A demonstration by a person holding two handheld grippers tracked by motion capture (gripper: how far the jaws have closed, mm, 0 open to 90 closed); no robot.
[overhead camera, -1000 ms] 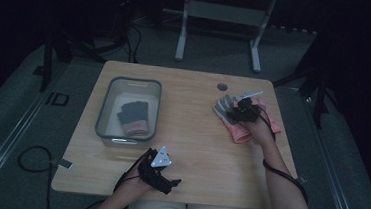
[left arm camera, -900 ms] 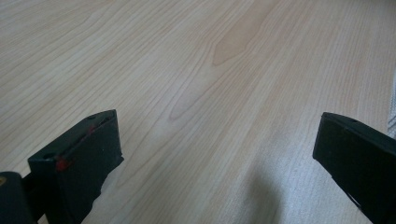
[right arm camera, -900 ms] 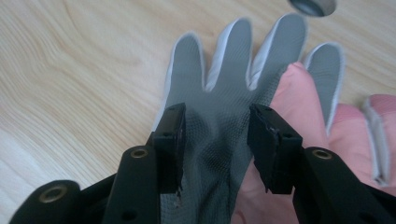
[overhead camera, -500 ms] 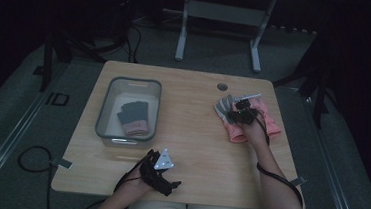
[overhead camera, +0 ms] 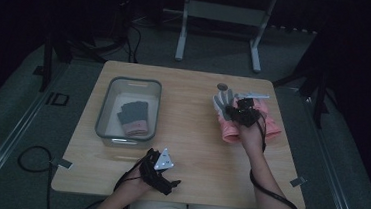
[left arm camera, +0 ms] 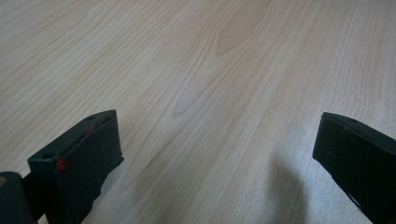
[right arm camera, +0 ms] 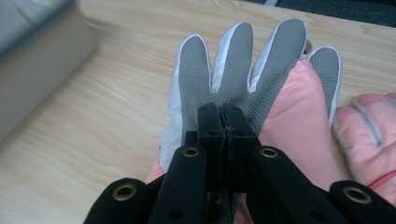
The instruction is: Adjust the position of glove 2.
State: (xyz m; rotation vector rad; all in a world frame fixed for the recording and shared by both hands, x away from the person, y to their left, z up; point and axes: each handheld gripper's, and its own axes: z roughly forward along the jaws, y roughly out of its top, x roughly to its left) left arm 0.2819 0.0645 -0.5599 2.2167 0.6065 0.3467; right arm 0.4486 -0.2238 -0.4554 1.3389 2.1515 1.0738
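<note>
The work in hand seems to be moving gloves from the table (overhead camera: pixel 186 134) into the grey bin (overhead camera: pixel 101 113), and I judge it is near the beginning. One dark glove with a pink cuff (overhead camera: pixel 133 116) already lies inside the bin, which stands far to the left of the right tongs (right arm camera: pixel 223 109) and just ahead of the left tongs (left arm camera: pixel 217 140). The right tongs are pressed together. Their tips sit on the palm of the grey and white glove (right arm camera: pixel 233 60), and it looks like they pinch a fold of its fabric, though the fold itself is too thin to see clearly. This glove spreads out directly in front of the tips, with its fingers pointing away from them. Under it and to its right lies a pink glove (right arm camera: pixel 299 121), touching it, and another pink glove (right arm camera: pixel 373 135) lies further right of the tips. The left tongs stand wide apart with nothing between them, over bare wood near the person's edge of the table, so they take no part now. What is left, in my judgement: to carry the grey and white glove across to the bin and let it go there, and then do the same for the two pink gloves. So one glove is done, one is just gripped, and two wait.
</note>
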